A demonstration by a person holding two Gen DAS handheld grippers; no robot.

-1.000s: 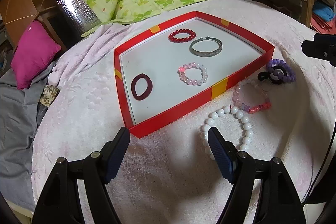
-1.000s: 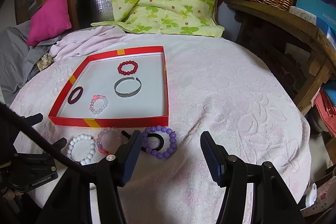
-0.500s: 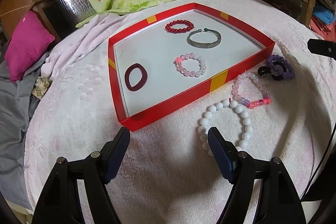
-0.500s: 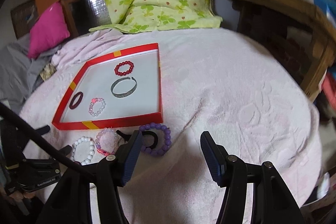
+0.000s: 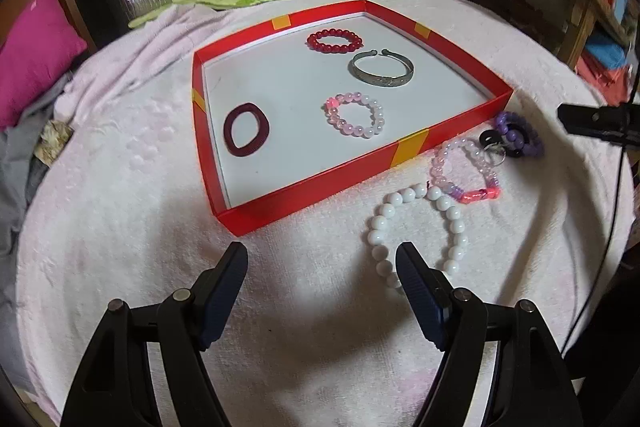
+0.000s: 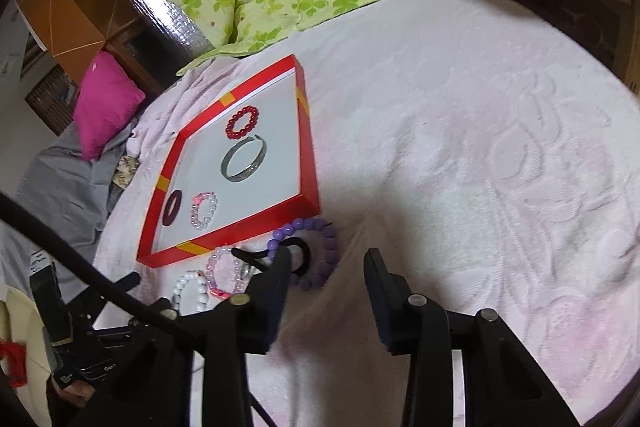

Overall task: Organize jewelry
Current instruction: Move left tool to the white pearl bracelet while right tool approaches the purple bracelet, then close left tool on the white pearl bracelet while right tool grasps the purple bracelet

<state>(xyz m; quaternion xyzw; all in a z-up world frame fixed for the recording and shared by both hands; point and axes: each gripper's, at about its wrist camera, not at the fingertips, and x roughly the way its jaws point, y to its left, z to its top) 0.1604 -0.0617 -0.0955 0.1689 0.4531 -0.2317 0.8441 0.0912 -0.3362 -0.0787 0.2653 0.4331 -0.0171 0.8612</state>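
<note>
Purple bracelet approached by the right gripper

The purple bracelet (image 6: 316, 251) is seen on the cloth just outside the red tray (image 6: 308, 131), left of the right gripper (image 6: 326, 267), whose empty fingers have just been narrowed; the left gripper (image 5: 322, 259) is held open, farther off.

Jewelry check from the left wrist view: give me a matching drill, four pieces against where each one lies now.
Things:
1. red bead bracelet
2. dark red hair tie
3. white bead bracelet
4. purple bead bracelet

Places:
A. on the towel, nearest the left gripper
B. in the red tray, far end
C. on the towel, beside the tray's right corner
D. in the tray, left side

Pairs: 1-B, 2-D, 3-A, 4-C
</note>
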